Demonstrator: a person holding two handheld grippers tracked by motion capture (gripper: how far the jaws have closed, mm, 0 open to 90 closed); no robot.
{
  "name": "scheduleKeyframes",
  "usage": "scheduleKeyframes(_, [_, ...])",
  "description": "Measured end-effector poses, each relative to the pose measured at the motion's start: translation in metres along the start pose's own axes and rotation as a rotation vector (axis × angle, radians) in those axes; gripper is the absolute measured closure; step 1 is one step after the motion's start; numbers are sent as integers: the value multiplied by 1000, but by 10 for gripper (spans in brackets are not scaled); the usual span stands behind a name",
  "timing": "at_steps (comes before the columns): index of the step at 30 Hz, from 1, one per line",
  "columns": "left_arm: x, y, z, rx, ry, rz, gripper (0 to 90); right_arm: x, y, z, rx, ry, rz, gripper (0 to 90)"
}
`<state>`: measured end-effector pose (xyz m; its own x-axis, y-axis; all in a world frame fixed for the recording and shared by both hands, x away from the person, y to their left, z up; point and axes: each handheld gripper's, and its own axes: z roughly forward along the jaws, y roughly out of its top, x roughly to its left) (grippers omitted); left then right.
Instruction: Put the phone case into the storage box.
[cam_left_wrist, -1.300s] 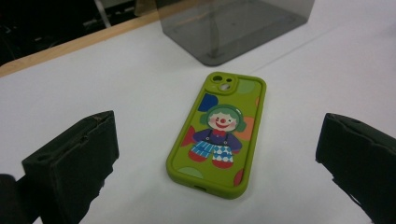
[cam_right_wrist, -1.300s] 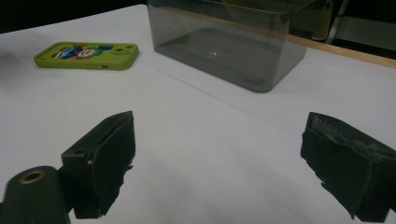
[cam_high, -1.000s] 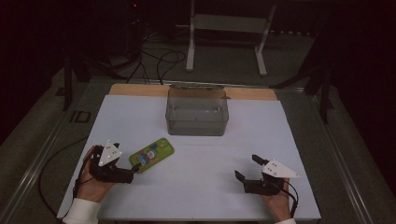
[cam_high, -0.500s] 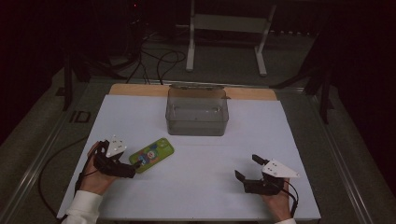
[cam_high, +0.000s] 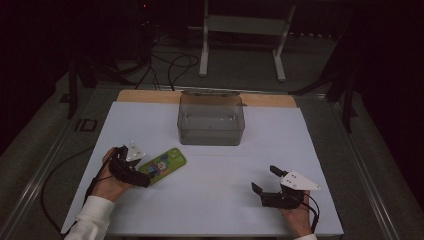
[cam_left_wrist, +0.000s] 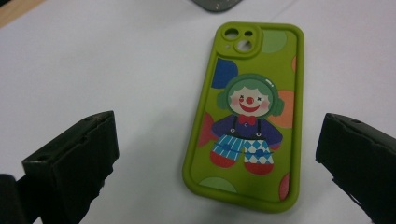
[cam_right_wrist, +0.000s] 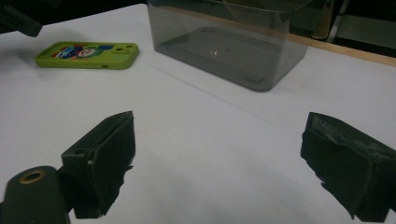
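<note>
Left tongs (cam_left_wrist: 215, 154) gape wide around phone case (cam_left_wrist: 245, 116) — grey bin (cam_high: 211, 120) beyond; right tongs (cam_right_wrist: 219, 163) wide, empty.

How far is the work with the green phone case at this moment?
Nothing looks finished yet: the phone case lies flat on the white table, and the grey box looks empty. In hand: the left gripper is at the case's near end, jaws open on either side, not closed. The right gripper rests open, apart. Left, probably: grasp, lift, perhaps place into the box.
</note>
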<state>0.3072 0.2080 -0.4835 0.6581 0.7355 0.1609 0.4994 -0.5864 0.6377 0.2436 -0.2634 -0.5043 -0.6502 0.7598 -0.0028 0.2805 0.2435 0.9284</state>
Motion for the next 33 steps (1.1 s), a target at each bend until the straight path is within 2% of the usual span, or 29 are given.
scheduleKeyframes(8, [0,3,12,61,-36,23,0,0,0,0,0,-1,0,102])
scheduleKeyframes(17, [-3,8,22,88,-59,32,0,0,0,0,-2,-1,-1,102])
scheduleKeyframes(24, [-5,12,31,130,-83,54,2,0,0,0,-1,-1,-2,102])
scheduleKeyframes(29, [-6,13,37,151,-107,53,21,0,0,0,3,-3,-1,102])
scheduleKeyframes(33, [-7,13,40,176,-140,45,43,0,0,0,2,-2,-1,102])
